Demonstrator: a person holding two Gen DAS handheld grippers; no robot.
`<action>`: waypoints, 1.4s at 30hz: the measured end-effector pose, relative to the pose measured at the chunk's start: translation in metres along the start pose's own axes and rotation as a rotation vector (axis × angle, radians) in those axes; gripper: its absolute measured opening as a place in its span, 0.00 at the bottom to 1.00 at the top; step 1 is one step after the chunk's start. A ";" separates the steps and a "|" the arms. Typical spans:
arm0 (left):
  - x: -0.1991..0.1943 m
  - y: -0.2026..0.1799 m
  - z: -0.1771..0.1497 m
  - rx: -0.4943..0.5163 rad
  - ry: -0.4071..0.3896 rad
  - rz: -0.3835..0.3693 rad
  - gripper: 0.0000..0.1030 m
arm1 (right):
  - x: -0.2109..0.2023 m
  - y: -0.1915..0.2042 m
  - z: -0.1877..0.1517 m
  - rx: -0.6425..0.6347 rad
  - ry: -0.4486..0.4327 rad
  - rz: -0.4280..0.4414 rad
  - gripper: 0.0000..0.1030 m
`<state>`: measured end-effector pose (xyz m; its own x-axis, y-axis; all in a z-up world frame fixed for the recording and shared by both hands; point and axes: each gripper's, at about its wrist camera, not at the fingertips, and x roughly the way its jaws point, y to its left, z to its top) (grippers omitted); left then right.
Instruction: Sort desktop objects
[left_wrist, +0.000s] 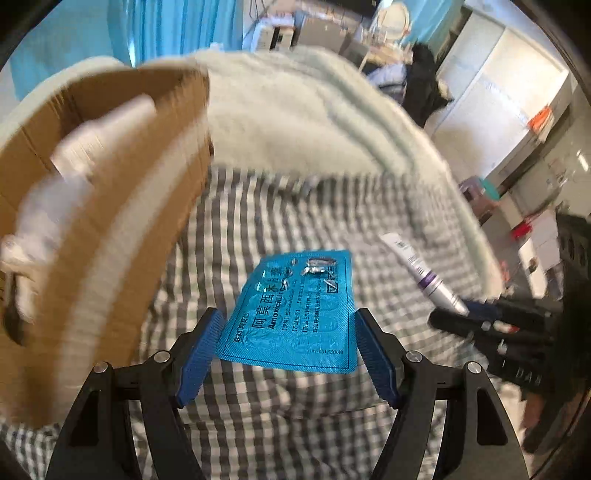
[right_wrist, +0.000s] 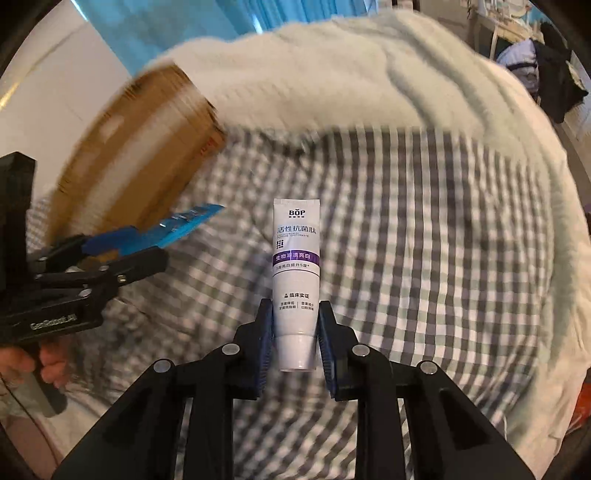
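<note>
My left gripper is shut on a blue blister pack of tablets, one pad on each long edge, and holds it in the air over the checked sheet. The right wrist view shows the same pack sticking out of the left gripper. My right gripper is shut on a white and purple toothpaste tube near its cap end, with the crimped end pointing away. From the left wrist view, the tube and right gripper are at the right.
An open cardboard box stands at the left with white bottles inside, and appears again in the right wrist view. A checked sheet lies below, a fluffy white blanket beyond. A person's hand grips the left handle.
</note>
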<state>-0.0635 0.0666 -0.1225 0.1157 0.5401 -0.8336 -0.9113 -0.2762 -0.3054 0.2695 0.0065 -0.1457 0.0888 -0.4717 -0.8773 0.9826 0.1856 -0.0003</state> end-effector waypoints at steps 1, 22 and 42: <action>-0.015 -0.001 0.005 0.000 -0.026 -0.005 0.72 | -0.017 0.012 0.004 -0.013 -0.032 0.006 0.22; -0.125 0.157 0.006 -0.299 -0.235 0.221 0.62 | -0.023 0.220 0.113 -0.162 -0.224 0.169 0.28; -0.035 -0.005 -0.057 0.129 -0.136 0.166 0.90 | -0.036 0.010 0.024 0.131 -0.139 -0.027 0.71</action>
<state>-0.0404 0.0038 -0.1183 -0.0862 0.6000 -0.7953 -0.9572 -0.2712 -0.1009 0.2797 0.0048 -0.1028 0.0746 -0.5916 -0.8028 0.9970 0.0615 0.0473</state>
